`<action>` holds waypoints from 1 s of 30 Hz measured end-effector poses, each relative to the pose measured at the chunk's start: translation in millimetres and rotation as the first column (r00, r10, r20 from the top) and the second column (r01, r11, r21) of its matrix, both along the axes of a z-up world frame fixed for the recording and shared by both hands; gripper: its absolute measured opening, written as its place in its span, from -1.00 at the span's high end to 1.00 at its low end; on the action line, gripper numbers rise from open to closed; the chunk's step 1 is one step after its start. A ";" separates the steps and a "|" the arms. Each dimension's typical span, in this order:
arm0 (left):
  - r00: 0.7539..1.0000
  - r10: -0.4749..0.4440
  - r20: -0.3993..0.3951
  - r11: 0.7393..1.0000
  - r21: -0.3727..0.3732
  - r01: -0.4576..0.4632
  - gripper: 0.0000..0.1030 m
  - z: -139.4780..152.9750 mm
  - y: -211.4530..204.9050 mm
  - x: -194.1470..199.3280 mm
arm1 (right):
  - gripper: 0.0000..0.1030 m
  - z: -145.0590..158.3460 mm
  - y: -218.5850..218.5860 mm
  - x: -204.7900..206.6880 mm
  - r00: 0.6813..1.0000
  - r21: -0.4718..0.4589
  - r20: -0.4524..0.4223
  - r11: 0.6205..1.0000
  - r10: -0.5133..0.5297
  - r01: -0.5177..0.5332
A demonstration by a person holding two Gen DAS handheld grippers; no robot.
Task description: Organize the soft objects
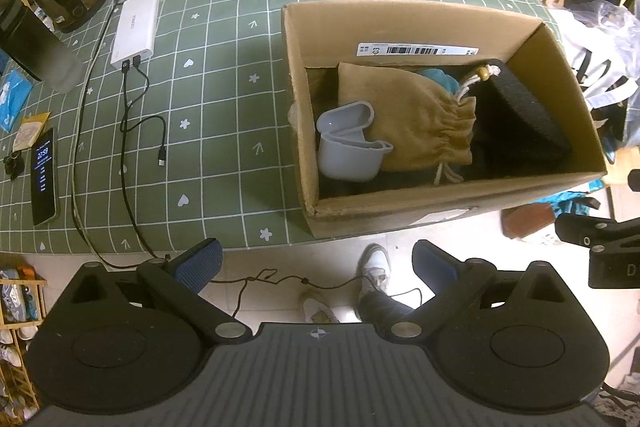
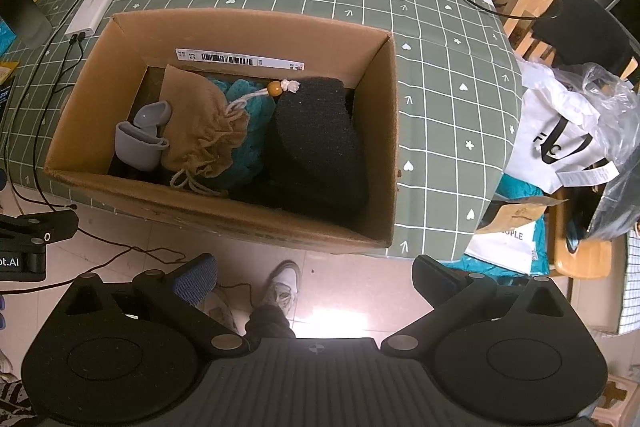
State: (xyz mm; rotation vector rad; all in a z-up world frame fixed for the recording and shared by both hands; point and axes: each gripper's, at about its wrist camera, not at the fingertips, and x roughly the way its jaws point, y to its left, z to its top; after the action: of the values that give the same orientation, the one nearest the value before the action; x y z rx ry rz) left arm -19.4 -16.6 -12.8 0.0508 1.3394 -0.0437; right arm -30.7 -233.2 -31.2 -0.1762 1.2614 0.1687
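- Soft things — tan pouch [image 1: 404, 115], grey silicone case [image 1: 346, 143], black foam block [image 1: 520, 123], teal cloth [image 2: 248, 131] — lie together in the cardboard box [image 1: 440, 211], ahead of both tools.
- Left gripper [image 1: 316, 263]: fingers spread, holding nothing, short of the box's near wall.
- Right gripper [image 2: 316, 275]: likewise spread and empty.
- Judgement: sorting looks finished; both tools stand clear of the box.
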 end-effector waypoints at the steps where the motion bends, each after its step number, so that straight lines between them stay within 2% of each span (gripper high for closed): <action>1: 1.000 0.000 0.000 1.000 -0.001 0.000 -1.00 -0.1 0.1 0.0 | -1.00 -0.2 0.2 0.0 1.000 0.000 0.000 1.000 0.000 0.000; 30: 1.000 -0.003 0.007 1.000 -0.007 0.003 -1.00 1.3 -0.6 2.8 | -1.00 1.1 0.3 1.9 1.000 0.001 0.000 1.000 0.002 -0.002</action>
State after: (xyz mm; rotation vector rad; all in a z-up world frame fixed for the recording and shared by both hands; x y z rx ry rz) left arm -16.7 -17.1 -11.5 0.0466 1.3324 -0.0508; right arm -28.8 -233.0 -30.0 -0.1764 1.2615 0.1716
